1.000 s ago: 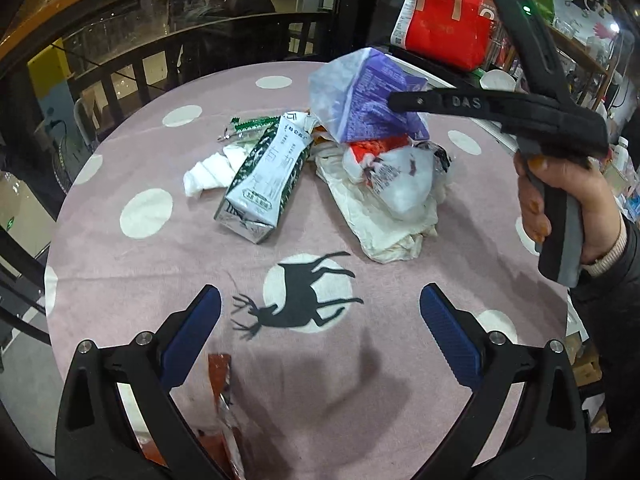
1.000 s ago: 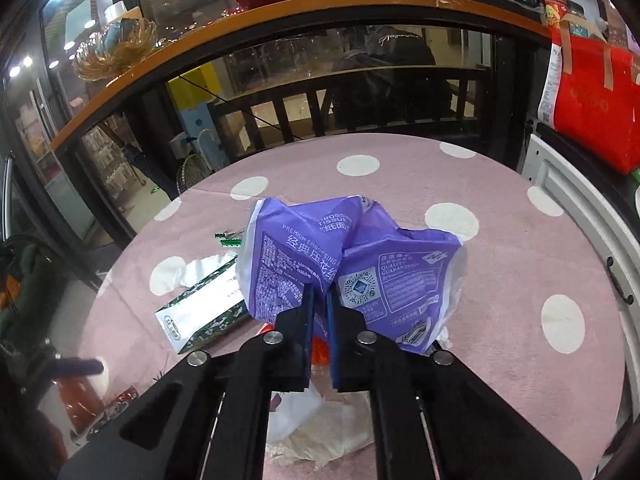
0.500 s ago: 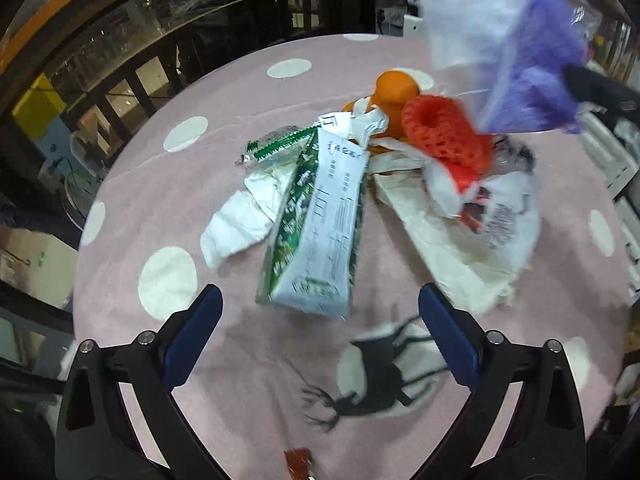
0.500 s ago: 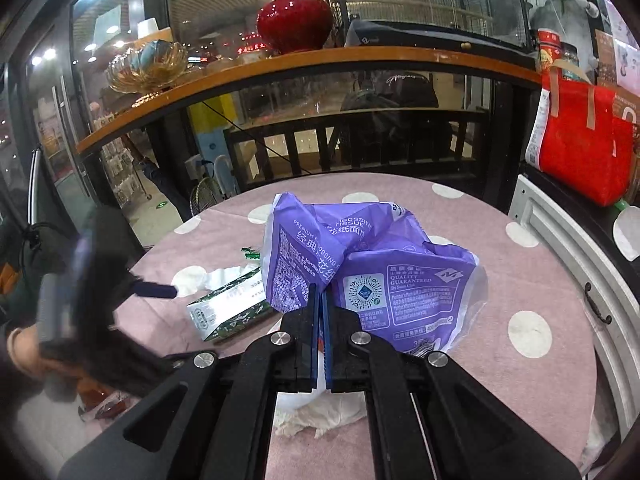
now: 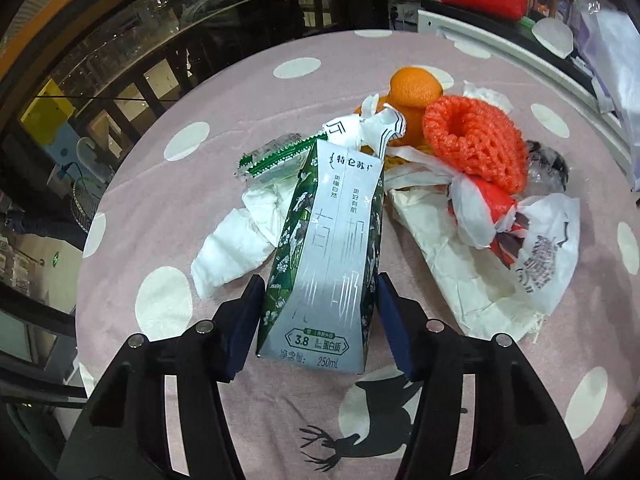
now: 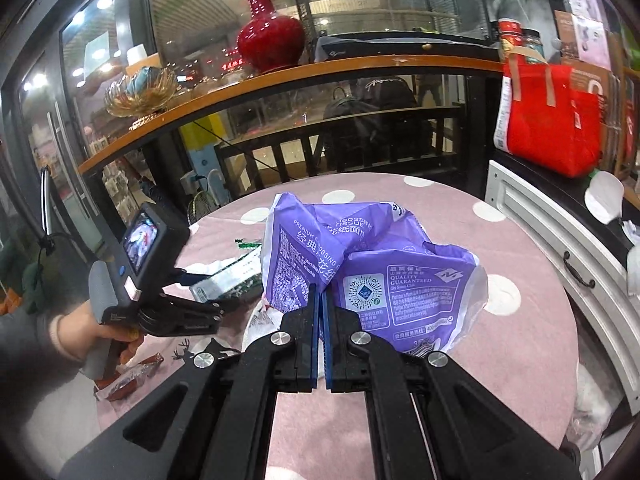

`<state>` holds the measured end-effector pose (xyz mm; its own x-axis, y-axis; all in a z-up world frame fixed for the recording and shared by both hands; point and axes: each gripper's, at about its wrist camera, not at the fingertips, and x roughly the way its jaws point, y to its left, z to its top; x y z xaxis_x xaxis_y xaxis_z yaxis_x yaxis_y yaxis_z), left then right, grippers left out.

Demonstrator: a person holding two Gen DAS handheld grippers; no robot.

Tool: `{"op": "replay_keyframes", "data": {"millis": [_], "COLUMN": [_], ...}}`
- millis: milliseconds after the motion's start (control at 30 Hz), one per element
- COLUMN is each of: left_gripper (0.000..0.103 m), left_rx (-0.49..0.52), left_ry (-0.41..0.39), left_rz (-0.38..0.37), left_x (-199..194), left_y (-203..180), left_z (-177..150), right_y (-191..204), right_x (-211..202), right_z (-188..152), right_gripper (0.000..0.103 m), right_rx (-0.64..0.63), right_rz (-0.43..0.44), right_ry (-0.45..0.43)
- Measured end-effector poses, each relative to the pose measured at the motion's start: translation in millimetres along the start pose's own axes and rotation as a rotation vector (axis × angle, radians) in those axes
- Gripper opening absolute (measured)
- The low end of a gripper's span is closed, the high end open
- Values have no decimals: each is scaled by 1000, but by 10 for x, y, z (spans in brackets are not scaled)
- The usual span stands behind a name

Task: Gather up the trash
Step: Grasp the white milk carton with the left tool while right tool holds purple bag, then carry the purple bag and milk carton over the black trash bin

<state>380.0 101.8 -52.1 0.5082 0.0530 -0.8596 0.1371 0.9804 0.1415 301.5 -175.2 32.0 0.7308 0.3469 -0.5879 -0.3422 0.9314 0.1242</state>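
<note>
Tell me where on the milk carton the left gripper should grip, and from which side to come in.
Grip the milk carton across its lower body, near the flat bottom end, coming from that end along its length. It lies flat with its bottom toward the left gripper, whose closing jaws already straddle its narrow sides there. The torn spout end is crumpled and buried in the trash pile.

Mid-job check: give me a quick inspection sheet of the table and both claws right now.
Surface: round table, pink cloth with white dots and a deer print.
Job's things: green-and-silver milk carton; purple tissue wrapper.
Clutter: orange, red foam net, white tissue, printed plastic bag, small brown wrapper.
Grippers: left claw closing, carton between its pads; right claw shut on the purple wrapper, lifted.
Cables: nothing seen.
Surroundings: red vase on a shelf, red bag.
</note>
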Motion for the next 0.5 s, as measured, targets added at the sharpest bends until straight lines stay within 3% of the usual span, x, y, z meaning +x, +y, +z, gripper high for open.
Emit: {"op": "replay_keyframes", "data": {"millis": [200, 433, 500], "left_gripper": [51, 50, 50], "left_rx": [-21, -76, -107], "left_ry": [-88, -176, -206], "left_rz": [-16, -75, -122], "left_x": [-347, -755, -914], "left_y": [-51, -117, -133], "left_z": [-127, -338, -405], "right_y": [-62, -152, -177], "right_x": [-186, -451, -553], "right_z": [-159, -363, -444], "right_gripper": [3, 3, 3], "right_rx": [13, 36, 39], "right_rz": [-18, -35, -44], "right_ry": [-23, -41, -47]}}
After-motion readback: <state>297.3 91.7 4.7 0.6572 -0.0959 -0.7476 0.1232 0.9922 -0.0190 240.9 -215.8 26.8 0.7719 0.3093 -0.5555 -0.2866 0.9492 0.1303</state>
